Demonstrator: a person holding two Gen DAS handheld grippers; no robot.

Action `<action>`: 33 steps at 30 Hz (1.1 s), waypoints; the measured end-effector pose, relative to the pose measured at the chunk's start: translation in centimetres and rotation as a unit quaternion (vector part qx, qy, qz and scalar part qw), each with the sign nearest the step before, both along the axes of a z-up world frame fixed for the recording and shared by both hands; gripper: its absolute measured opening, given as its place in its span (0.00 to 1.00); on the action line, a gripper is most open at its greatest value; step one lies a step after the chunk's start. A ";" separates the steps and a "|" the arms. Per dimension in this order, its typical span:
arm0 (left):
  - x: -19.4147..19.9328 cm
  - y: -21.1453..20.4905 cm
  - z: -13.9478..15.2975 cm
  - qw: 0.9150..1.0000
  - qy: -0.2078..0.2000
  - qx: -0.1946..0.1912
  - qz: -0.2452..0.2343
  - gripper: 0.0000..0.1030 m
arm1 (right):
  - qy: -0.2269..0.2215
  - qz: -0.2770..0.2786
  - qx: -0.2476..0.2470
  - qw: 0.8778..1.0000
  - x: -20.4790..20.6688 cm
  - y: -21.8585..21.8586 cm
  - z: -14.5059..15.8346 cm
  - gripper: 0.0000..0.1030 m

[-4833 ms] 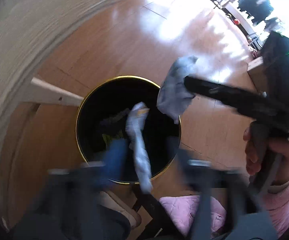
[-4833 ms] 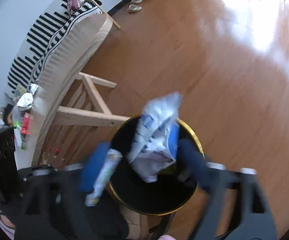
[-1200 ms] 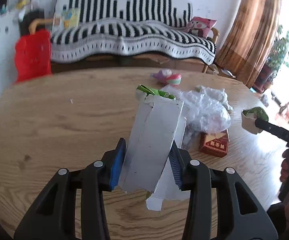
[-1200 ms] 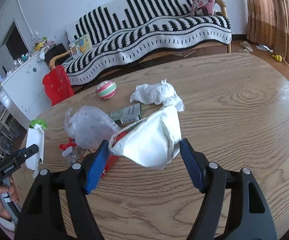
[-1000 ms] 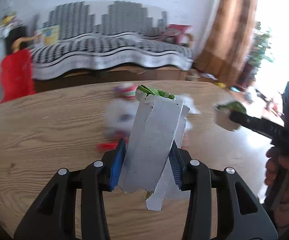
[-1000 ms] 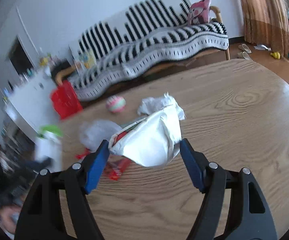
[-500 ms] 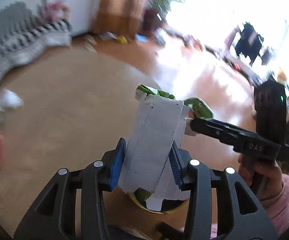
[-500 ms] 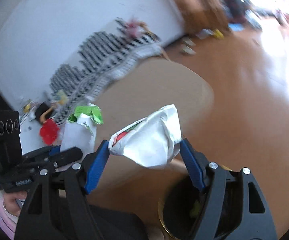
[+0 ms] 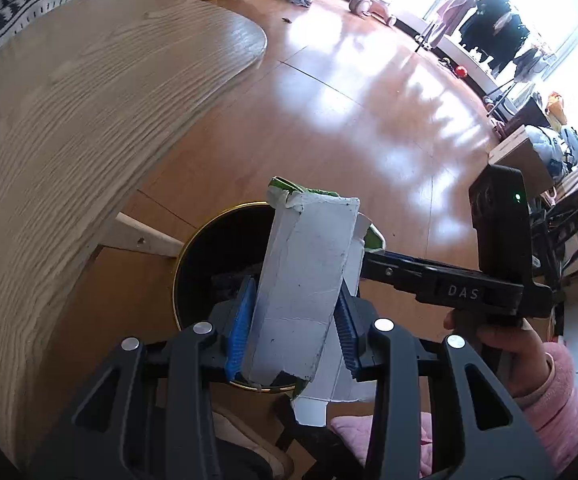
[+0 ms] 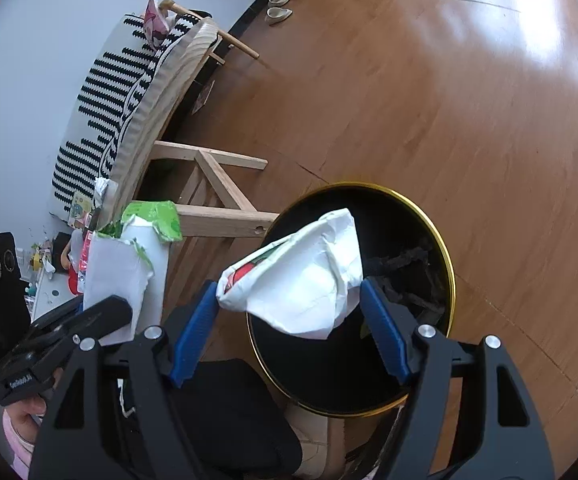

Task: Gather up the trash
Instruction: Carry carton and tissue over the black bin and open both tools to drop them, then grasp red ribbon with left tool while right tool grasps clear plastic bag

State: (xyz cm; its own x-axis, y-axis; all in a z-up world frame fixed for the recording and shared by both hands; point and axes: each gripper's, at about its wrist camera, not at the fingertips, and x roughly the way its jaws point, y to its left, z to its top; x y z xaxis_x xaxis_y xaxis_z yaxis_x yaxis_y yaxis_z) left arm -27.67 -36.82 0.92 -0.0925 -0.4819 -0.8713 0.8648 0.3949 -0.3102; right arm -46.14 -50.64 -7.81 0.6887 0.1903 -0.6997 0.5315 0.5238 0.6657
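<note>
Trash rides in both my grippers: the left gripper [image 9: 293, 328], jaws closing, pinches a carton [image 9: 305, 280]; the right gripper [image 10: 289, 332] clamps a wrapper [image 10: 301, 276] above the bin [image 10: 445, 256]. I'd centre the carton over it before releasing.

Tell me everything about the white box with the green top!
The torn white carton looks like plain cardboard, with a ripped green top and a loose flap hanging below. It stands nearly upright, pinched between the left gripper and its blue pads, whose jaws are closing. It hangs above the black trash bin with the gold rim.
</note>
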 end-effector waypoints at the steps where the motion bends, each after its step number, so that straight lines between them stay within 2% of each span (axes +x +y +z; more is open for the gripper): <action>1: 0.0 0.1 0.0 1.000 0.000 0.000 0.000 0.37 | -0.001 -0.001 0.001 1.000 -0.1 -0.1 -0.1 0.69; 2: -0.1 0.0 -0.1 1.000 0.000 0.001 0.003 0.37 | 0.000 -0.001 0.003 1.000 -0.2 -0.1 0.0 0.70; 3: 0.1 0.3 -0.2 1.000 0.000 0.002 0.008 0.42 | 0.002 -0.002 0.004 1.000 -0.1 -0.2 0.0 0.71; 4: 0.6 0.6 -0.2 1.000 0.001 0.004 0.015 0.62 | 0.005 -0.003 0.005 1.000 -0.2 0.0 0.1 0.74; 5: 0.8 0.7 -0.2 1.000 0.003 0.006 0.025 0.78 | 0.010 -0.001 0.007 1.000 -0.2 -0.1 0.0 0.84; 6: 1.0 1.0 0.0 0.999 0.000 0.001 0.043 0.94 | 0.017 -0.006 0.005 1.000 -0.4 -0.3 0.0 0.89; 9: 1.6 1.8 1.1 0.997 -0.005 -0.036 0.067 0.94 | 0.027 -0.031 -0.009 0.999 -1.2 -1.2 0.7 0.93; 12: 2.1 2.7 2.7 0.994 -0.010 -0.068 0.081 0.94 | 0.033 -0.084 -0.019 0.996 -2.6 -2.2 1.4 0.93; 14: 2.9 3.9 4.9 0.989 -0.011 -0.108 0.096 0.94 | 0.041 -0.110 -0.054 0.992 -3.0 -2.2 2.2 0.93; 15: 3.8 5.5 7.1 0.983 -0.015 -0.145 0.112 0.94 | 0.047 -0.114 -0.078 0.989 -3.0 -2.0 2.6 0.93; 18: 6.5 10.7 11.4 0.967 -0.035 -0.204 0.151 0.94 | 0.071 -0.087 -0.166 0.980 -1.2 -0.4 4.1 0.93; 20: 9.1 15.8 13.2 0.955 -0.067 -0.215 0.193 0.94 | 0.074 -0.052 -0.182 0.979 0.7 0.7 4.8 0.93; 23: 12.6 22.9 13.3 0.937 -0.116 -0.178 0.277 0.94 | 0.059 -0.019 -0.204 0.977 4.1 2.8 6.4 0.93; 26: 16.9 31.8 11.4 0.899 -0.163 -0.106 0.392 0.94 | 0.029 0.020 -0.215 0.976 8.3 4.9 8.8 0.93; 29: 20.2 37.0 9.4 0.880 -0.188 -0.034 0.435 0.94 | -0.019 0.068 -0.234 0.970 14.2 8.3 13.2 0.93; 31: 22.0 39.4 8.1 0.875 -0.185 -0.020 0.448 0.94 | -0.050 0.097 -0.254 0.961 17.7 11.0 15.9 0.93; 33: 23.3 41.1 6.6 0.870 -0.147 -0.027 0.470 0.94 | -0.087 0.140 -0.270 0.949 21.6 15.2 18.6 0.93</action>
